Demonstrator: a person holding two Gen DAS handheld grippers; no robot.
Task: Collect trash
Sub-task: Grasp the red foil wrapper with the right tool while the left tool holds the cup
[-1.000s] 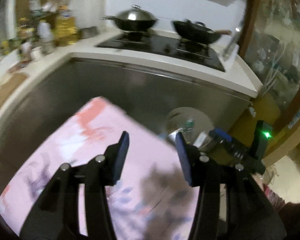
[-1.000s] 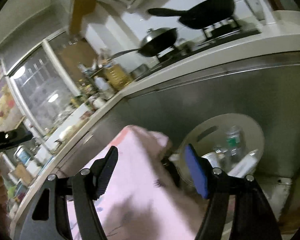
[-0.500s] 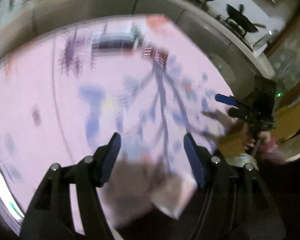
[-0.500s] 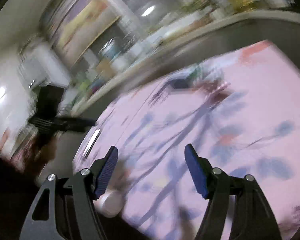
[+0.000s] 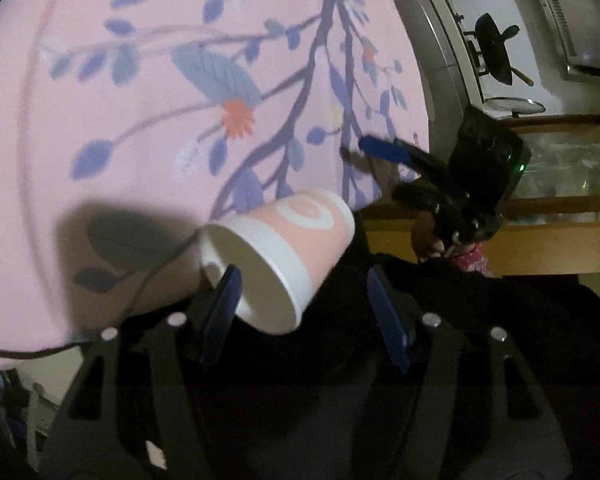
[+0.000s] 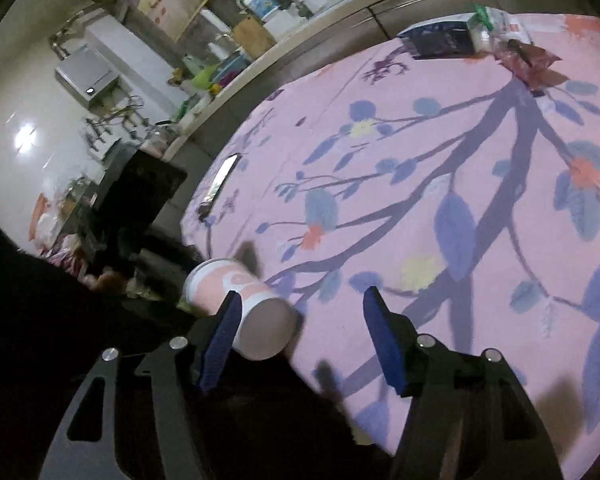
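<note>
paper cup [image 5: 278,260] on its side at the near edge of the table [image 5: 140,100], mouth overhanging. left gripper [image 5: 304,312] and right gripper [image 6: 300,340] both spread, empty. likely light and crushable; grip gently across the rim.

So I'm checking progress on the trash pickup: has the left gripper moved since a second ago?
Yes. The left gripper swung away from the stove, now at the view's upper right, and down to the paper cup on the pink tablecloth.

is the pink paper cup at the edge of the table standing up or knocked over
Knocked over. The paper cup lies on its side on the pink tablecloth, its open mouth facing the left gripper; the inside looks empty.
</note>
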